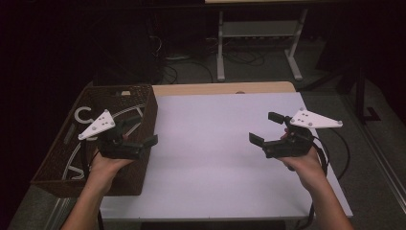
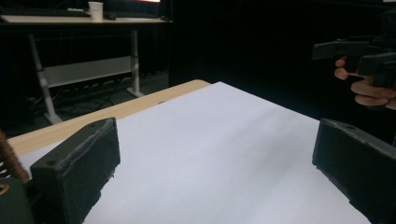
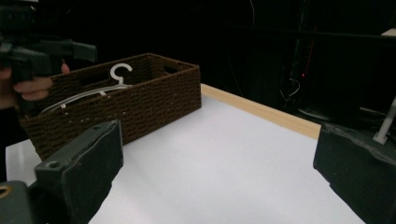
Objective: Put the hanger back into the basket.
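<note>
I am looking at the hangers first: they are lying in the basket at the left edge of the table, white hooks showing against the brown weave, and they are the nearest things to my left gripper. That gripper is hovering over the basket's near right corner with its jaws wide apart and nothing between them; in the left gripper view I am seeing only bare white tabletop between the two black blocks. My right gripper is hanging above the right half of the table, well apart from the basket, jaws likewise standing fully open and gripping nothing. I judge the step in hand to be a reach into the basket for a hanger. To do it well, I am thinking I should bring the left gripper down over a hook or the neck just below it, where the wire is easy to pinch, keep the jaws clear of the woven wall, and close only once one hanger alone is sitting between the pads, since they are overlapping. Counting: one basket, one table, two grippers; two hooks are showing from above, so at least two hangers, though I cannot tell the exact count in this dim light.
</note>
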Tool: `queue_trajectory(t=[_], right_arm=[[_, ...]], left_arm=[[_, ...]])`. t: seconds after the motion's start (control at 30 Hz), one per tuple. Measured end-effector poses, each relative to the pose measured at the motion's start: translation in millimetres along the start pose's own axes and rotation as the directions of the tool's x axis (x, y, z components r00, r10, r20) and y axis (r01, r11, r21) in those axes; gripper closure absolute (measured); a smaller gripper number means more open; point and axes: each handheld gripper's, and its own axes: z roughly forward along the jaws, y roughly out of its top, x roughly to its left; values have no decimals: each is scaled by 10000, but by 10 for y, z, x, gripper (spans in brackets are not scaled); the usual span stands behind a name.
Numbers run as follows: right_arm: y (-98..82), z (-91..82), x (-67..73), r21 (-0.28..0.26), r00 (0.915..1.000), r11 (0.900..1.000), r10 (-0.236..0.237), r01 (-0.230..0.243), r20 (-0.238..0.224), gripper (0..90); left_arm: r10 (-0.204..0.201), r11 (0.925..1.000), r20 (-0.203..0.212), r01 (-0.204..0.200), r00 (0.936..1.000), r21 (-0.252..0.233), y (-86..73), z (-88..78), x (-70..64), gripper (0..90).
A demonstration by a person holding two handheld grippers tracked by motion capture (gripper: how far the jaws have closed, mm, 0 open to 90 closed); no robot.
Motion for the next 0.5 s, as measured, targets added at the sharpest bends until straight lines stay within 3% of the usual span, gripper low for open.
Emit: queue_trajectory(t=[0.17,0.5], right_arm=[[9,-18,-4,-52,10000,10000,-4,4,13,9],[-23,-24,-10,6,10000,10000,-76,76,59,9]], left_arm=[[173,9998,-17,-173,9998,37,-56,36,-9,4],[65,10000,30,-65,10000,69,-113,41,8,4]])
